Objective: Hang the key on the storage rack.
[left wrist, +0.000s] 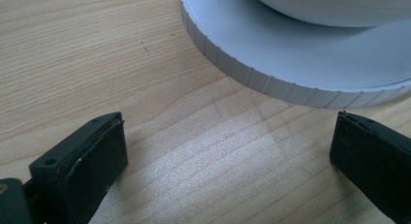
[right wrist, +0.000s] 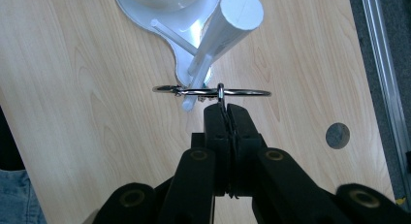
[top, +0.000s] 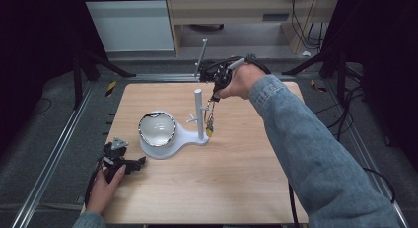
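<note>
Right gripper (right wrist: 227, 107): you hold it above the far side of the table (top: 246, 188), jaws pressed together and pinching a keyring (right wrist: 213, 92).
Keyring: it hangs from your jaw tips, right beside the white stand's (top: 199, 114) upright post; in the right gripper view the ring lies across the tip of one side peg (right wrist: 196, 83), touching or just over it, I cannot tell which.
Keys (top: 210, 120): they dangle below your right gripper, close by the post.
Left gripper (left wrist: 228, 151): you rest it low on the table, jaws spread wide with bare wood between them, just short of the stand's round base (left wrist: 271, 83).
Bowl (top: 156, 128): shiny, sitting on that base.
</note>
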Available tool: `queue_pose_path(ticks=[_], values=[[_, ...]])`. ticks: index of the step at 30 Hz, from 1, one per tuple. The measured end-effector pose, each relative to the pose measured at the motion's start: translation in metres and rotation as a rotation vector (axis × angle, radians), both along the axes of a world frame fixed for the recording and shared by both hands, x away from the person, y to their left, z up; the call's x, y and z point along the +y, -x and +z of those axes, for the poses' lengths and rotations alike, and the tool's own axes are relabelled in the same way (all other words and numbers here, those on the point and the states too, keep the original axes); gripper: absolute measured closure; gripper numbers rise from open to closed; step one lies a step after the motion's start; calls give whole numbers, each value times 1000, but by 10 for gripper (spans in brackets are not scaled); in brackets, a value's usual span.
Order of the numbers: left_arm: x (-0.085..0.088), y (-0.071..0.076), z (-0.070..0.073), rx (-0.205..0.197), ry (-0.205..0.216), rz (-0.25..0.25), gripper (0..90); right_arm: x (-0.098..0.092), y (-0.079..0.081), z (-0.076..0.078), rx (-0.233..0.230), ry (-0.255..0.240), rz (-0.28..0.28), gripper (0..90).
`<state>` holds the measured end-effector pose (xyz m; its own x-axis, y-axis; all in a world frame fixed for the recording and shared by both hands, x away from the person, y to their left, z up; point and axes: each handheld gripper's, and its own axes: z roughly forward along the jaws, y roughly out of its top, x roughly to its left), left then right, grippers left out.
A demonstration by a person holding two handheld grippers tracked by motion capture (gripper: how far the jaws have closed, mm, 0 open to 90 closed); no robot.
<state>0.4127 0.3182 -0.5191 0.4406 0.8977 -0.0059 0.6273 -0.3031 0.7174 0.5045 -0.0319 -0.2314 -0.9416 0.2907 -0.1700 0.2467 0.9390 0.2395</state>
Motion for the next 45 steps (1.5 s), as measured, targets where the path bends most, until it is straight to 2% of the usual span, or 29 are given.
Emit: queue_pose_path(ticks=[14,32,45], values=[[0,0,0,-1,1,0,0,9,-5,-6,27,1,8,887],[0,0,0,-1,1,-1,0,12,-13,-15,42,-2,-3,886],[0,0,0,-1,1,-1,0,9,-19,-24,70,-14,-25,885]])
